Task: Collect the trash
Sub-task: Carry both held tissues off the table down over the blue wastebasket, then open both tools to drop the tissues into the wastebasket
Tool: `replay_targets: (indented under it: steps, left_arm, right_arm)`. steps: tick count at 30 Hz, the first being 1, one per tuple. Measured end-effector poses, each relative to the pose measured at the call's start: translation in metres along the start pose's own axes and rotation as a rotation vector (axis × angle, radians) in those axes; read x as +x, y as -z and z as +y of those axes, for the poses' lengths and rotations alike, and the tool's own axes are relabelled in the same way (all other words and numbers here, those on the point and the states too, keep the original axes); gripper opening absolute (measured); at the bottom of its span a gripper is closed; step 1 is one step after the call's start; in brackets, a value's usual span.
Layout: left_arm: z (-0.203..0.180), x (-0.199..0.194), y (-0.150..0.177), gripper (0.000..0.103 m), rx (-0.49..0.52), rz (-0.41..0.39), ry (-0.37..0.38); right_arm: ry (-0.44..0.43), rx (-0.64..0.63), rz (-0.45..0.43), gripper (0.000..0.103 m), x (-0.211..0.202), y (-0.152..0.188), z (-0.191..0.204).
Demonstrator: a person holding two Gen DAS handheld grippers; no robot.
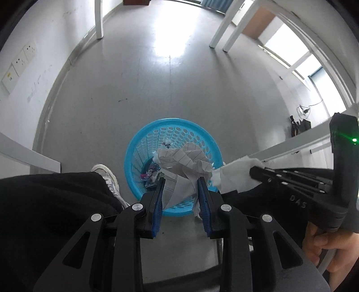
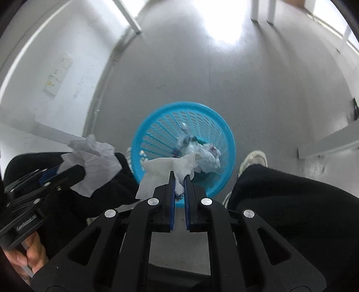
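Observation:
A round blue plastic basket (image 1: 143, 143) stands on the grey floor between the person's feet, with several pieces of trash in it; it also shows in the right wrist view (image 2: 224, 134). My left gripper (image 1: 181, 179) is shut on a crumpled sheet of lined paper (image 1: 184, 161), held above the basket's near rim. My right gripper (image 2: 179, 177) is shut on a white tissue (image 2: 161, 170), also above the near rim. Each gripper shows in the other's view: the right one (image 1: 253, 170) with the tissue (image 1: 233, 177), the left one (image 2: 78, 170) with the lined paper (image 2: 96, 166).
The person's black-trousered legs (image 1: 56, 202) and white shoes (image 2: 253, 159) flank the basket. White table legs (image 1: 98, 20) stand farther back. A white wall with sockets (image 1: 20, 60) is on the left, white ledges (image 2: 327, 139) at the sides.

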State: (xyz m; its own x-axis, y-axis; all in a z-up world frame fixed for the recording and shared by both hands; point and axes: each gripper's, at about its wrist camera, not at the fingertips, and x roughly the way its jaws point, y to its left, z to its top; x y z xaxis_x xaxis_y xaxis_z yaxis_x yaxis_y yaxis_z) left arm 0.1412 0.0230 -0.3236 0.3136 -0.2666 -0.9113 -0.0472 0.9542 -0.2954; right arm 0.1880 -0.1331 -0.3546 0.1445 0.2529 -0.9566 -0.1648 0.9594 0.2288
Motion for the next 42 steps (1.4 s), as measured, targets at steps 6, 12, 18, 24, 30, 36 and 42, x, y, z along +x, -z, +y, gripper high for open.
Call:
replay_targets:
  steps: [6, 12, 18, 24, 30, 36, 42]
  left_arm:
    - [0.017, 0.034, -0.013, 0.029, -0.102, 0.083, 0.005]
    - [0.036, 0.069, -0.027, 0.029, -0.214, 0.171, 0.022]
    - [0.039, 0.092, -0.037, 0.029, -0.234, 0.204, 0.003]
    - [0.042, 0.100, -0.045, 0.056, -0.273, 0.201, 0.050]
    - [0.041, 0.092, -0.048, 0.059, -0.262, 0.156, 0.030]
    - [0.039, 0.059, -0.041, 0.062, -0.205, 0.109, 0.041]
    - [0.038, 0.011, -0.028, 0.070, -0.136, 0.035, 0.049]
  right_arm:
    - [0.021, 0.040, 0.075, 0.006, 0.037, -0.017, -0.009]
    - [0.049, 0.057, 0.121, 0.006, 0.069, -0.031, -0.017]
    - [0.060, 0.076, 0.159, 0.006, 0.091, -0.039, -0.023]
    - [0.048, 0.145, 0.171, 0.026, 0.098, -0.042, -0.035]
    - [0.035, 0.139, 0.147, 0.037, 0.090, -0.044, -0.034]
    - [0.026, 0.140, 0.097, 0.046, 0.061, -0.033, -0.033]
    - [-0.006, 0.055, 0.006, 0.058, 0.016, -0.013, -0.014]
